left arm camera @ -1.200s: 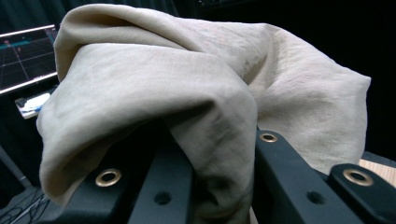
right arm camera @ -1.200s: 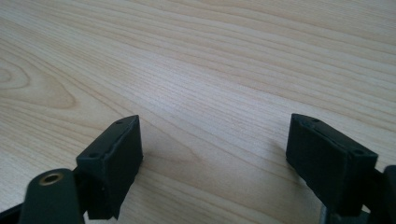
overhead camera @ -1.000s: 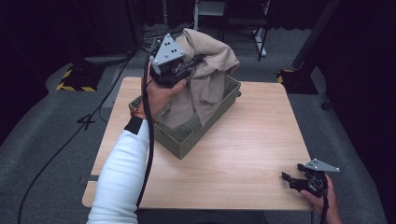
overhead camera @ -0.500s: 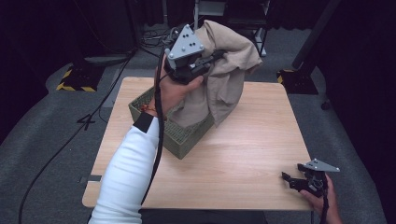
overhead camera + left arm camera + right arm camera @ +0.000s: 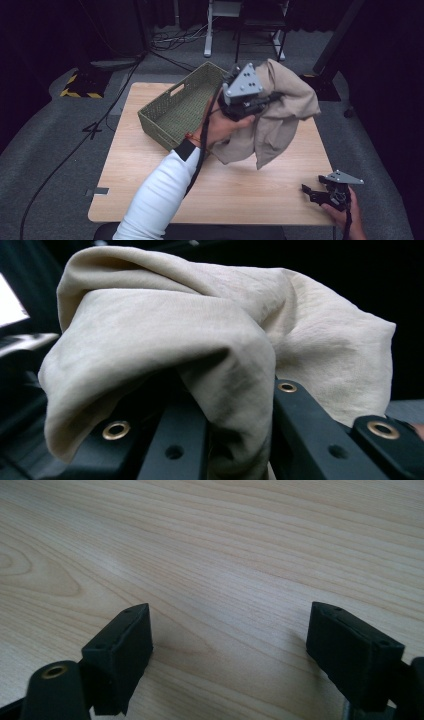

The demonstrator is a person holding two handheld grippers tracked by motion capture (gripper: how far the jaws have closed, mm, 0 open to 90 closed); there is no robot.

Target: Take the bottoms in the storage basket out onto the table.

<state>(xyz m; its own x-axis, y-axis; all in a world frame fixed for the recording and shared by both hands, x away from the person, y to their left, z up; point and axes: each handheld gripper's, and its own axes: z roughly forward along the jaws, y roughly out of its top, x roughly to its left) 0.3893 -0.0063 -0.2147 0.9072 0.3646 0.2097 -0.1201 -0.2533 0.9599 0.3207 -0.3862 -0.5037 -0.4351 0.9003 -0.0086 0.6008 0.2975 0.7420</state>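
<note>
Cloth pinched in L claw.

Basket blocks table's far-left; near half free.

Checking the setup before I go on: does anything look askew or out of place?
The basket sits skewed, its far corner over the table edge. The cloth hangs bunched from the left gripper.
</note>
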